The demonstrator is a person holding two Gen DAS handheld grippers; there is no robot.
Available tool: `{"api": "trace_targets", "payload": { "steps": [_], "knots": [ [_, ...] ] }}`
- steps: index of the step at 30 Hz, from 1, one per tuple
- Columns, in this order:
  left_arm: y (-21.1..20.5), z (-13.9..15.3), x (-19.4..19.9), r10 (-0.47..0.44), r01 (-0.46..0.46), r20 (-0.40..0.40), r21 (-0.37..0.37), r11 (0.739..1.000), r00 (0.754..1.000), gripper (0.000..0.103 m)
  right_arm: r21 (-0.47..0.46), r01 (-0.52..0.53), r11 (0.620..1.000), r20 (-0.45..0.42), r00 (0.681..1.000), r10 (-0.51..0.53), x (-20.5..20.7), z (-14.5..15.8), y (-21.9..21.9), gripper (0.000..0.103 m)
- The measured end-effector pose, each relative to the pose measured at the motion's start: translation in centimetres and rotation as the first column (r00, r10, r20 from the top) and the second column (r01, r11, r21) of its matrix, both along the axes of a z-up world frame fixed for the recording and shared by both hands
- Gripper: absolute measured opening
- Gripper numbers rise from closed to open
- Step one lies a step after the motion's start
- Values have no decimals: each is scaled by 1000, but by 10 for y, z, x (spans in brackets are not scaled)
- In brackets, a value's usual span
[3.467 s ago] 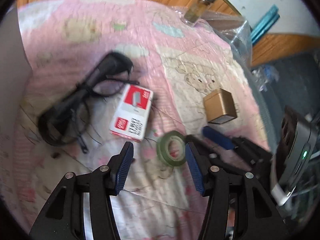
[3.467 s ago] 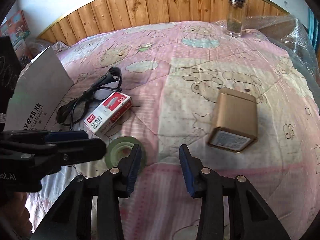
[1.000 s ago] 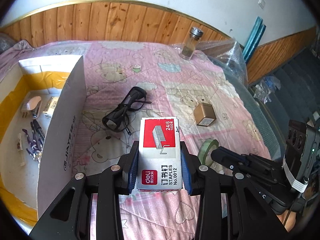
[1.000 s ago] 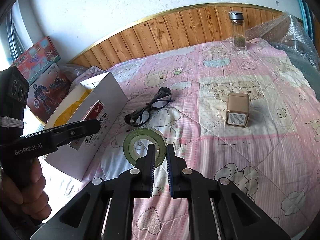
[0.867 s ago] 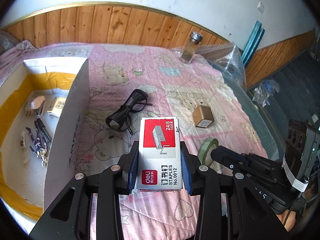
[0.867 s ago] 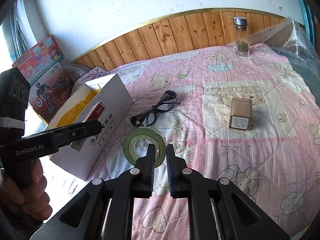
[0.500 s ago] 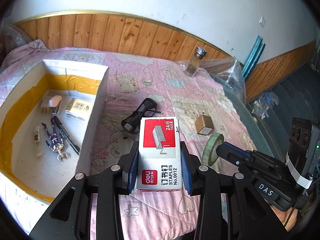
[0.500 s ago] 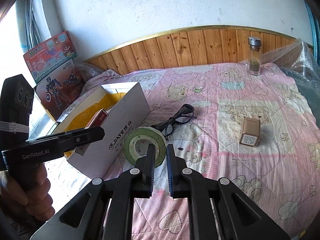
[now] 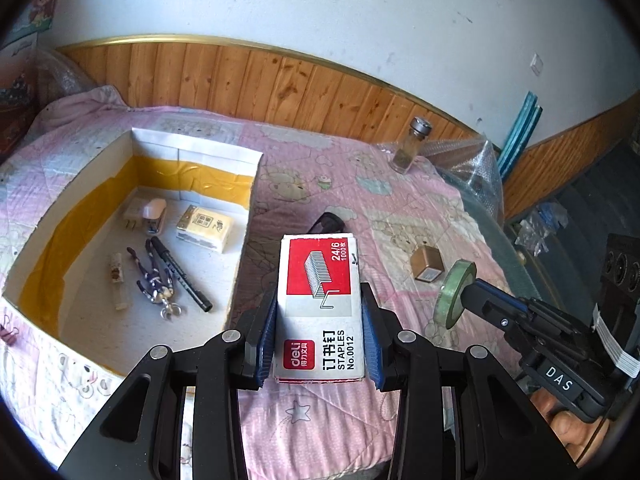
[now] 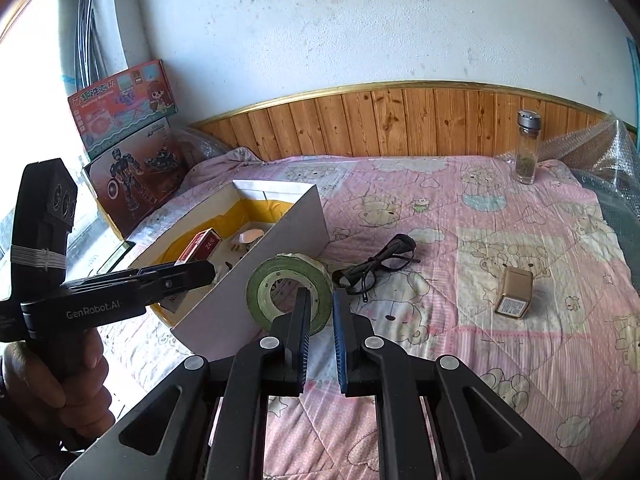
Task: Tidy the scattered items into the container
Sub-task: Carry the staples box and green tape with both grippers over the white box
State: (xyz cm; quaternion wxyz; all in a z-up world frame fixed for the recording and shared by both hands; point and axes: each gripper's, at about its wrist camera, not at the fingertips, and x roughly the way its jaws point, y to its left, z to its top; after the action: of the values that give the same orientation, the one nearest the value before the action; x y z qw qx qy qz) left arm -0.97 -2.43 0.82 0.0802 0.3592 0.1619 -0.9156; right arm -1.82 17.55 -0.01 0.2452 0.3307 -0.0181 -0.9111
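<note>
My left gripper [image 9: 320,312] is shut on a red and white staples box [image 9: 318,280], held in the air just right of the white cardboard container [image 9: 246,200]. In the right wrist view the left gripper [image 10: 200,270] holds the staples box [image 10: 200,246] over the container's [image 10: 288,232] open top. My right gripper [image 10: 322,300] is shut on the rim of a green tape roll [image 10: 298,266], lifted near the container's near corner. Black glasses [image 10: 376,266] and a gold tin [image 10: 516,294] lie on the pink quilt.
Inside the container lie a black pen [image 9: 180,276], a white plug [image 9: 150,212], a small yellow pack [image 9: 206,226] and a keychain [image 9: 154,284]. A glass jar [image 10: 528,152] stands at the back right by bubble wrap [image 10: 600,148]. Toy boxes [image 10: 124,120] lean at the left.
Both grippers closed on their items, the left on the staples box and the right on the tape roll, then rose and moved left toward the container, whose inside now shows.
</note>
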Motion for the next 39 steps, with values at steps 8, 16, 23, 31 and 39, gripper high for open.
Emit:
{"api": "trace_targets", "payload": {
  "steps": [8, 16, 23, 31, 39],
  "knots": [
    [-18, 6, 19, 54, -54, -18, 9, 999, 998, 38, 14, -34, 999, -36, 999, 35, 6, 15, -24, 12],
    [-39, 13, 35, 103, -101, -50, 50, 994, 993, 38, 35, -68, 997, -63, 996, 71, 9, 25, -48, 12],
    [-61, 18, 47, 149, -144, -70, 72, 987, 986, 38, 48, -98, 994, -80, 992, 102, 6, 34, -68, 12],
    [-90, 27, 54, 196, -191, -84, 65, 979, 977, 38, 59, -136, 989, -104, 984, 142, 1, 43, -92, 12],
    [-118, 34, 62, 239, -236, -91, 45, 971, 967, 38, 77, -181, 980, -111, 976, 189, -4, 46, -115, 12]
  ]
}}
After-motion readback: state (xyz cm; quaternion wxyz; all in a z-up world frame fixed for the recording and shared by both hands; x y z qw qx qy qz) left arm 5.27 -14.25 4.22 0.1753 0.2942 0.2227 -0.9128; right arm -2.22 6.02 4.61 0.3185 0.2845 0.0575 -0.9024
